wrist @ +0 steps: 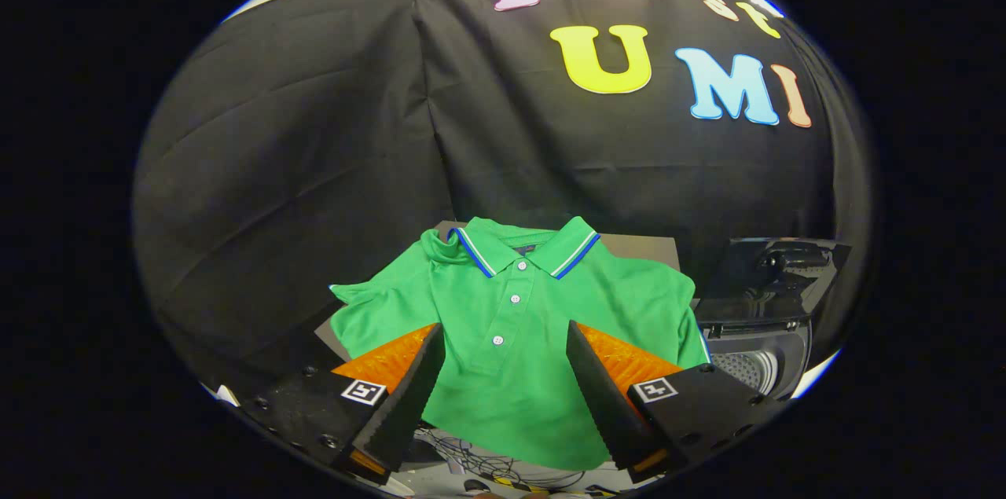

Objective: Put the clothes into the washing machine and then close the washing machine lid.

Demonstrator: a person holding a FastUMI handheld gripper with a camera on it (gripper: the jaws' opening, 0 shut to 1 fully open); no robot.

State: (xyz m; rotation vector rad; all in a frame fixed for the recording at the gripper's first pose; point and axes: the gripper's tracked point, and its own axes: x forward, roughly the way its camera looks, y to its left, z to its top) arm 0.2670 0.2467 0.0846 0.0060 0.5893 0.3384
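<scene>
A green polo shirt with a blue-and-white striped collar lies spread on a grey table, buttons facing up. My gripper hovers above it, open, with the shirt's button placket showing in the wide gap between the fingers. Neither finger touches the cloth as far as I can tell. To the right of the shirt stands the washing machine, its dark lid raised and the perforated drum visible inside.
Black cloth walls close the booth behind and to the left of the table. Below the table's near edge lie tangled cables on a pale floor.
</scene>
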